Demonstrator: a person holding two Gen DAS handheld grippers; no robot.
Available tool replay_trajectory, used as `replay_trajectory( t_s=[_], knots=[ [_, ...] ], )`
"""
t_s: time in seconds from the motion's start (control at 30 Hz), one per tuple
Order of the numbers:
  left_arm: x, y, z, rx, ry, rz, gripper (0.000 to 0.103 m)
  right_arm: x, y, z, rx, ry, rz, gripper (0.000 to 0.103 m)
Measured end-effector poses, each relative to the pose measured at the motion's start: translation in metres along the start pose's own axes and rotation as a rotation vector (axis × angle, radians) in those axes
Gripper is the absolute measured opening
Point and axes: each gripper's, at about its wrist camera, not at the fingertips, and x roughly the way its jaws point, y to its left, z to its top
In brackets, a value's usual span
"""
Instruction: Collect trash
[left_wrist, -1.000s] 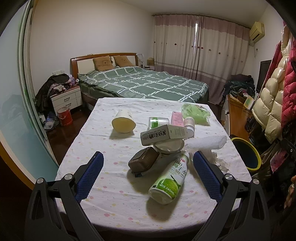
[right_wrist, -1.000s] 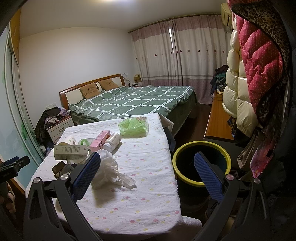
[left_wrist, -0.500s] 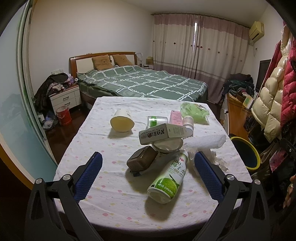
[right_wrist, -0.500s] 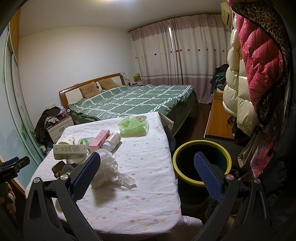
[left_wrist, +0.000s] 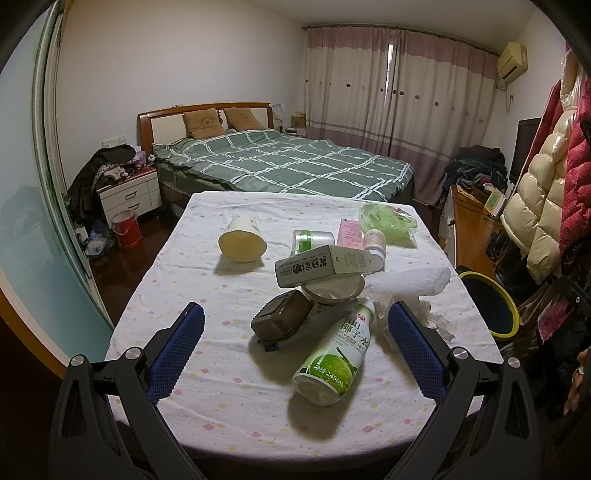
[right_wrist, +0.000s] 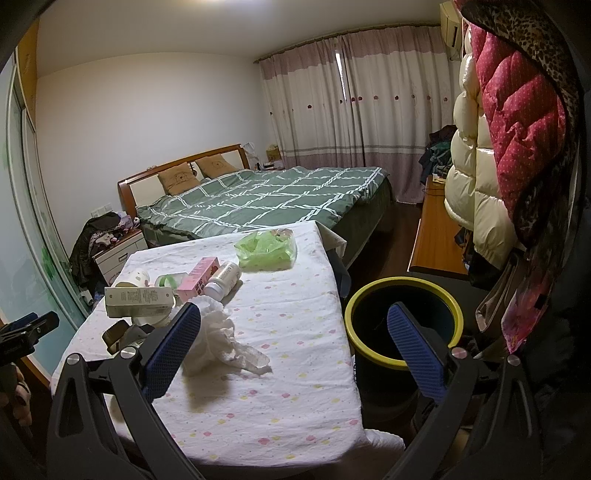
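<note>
Both grippers hang above the near edge of a table covered with a white dotted cloth, and neither holds anything. The left gripper has its blue-padded fingers spread wide, with the near part of the litter lying in the gap between them as seen from its camera. A green-labelled bottle lies on its side nearest that gripper, its cap pointing away. Just left of the bottle sits a brown basket-like container, tipped over. Beyond these a long carton rests across a round white lid or bowl. Farther off lie a pale cup on its side, a green-banded can, a pink box, a small white bottle and a green plastic bag at the far right corner. Crumpled white tissue lies toward the right side of the table, near the left finger of the right gripper, whose fingers are likewise spread and empty. The right gripper's other finger shows in front of a black bin with a yellow rim, which stands on the floor just beside the table's right edge. A bed with a green checked cover stands beyond the table.
</note>
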Motion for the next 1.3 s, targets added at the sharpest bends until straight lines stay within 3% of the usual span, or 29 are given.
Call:
replay_trajectory(
  t_s=[0.47,0.7,0.93,1.2,1.3],
  knots=[
    [0.010,0.006,0.006,-0.011,0.022,-0.002,0.098,0.014,0.004,-0.010,-0.001,0.027,0.008,0.097],
    [0.033,0.018,0.020,-0.021,0.029,0.014,0.098,0.046,0.006,0.009,-0.006,0.070,0.041,0.097],
    [0.065,0.032,0.047,-0.033,0.011,0.028,0.098,0.130,0.008,0.046,-0.007,0.132,0.091,0.097],
    [0.106,0.045,0.073,-0.030,0.002,0.047,0.098,0.250,0.015,0.083,-0.015,0.234,0.065,0.097],
    [0.118,0.048,0.080,-0.026,0.002,0.051,0.098,0.297,0.018,0.093,-0.010,0.282,0.047,0.090]
  ],
)
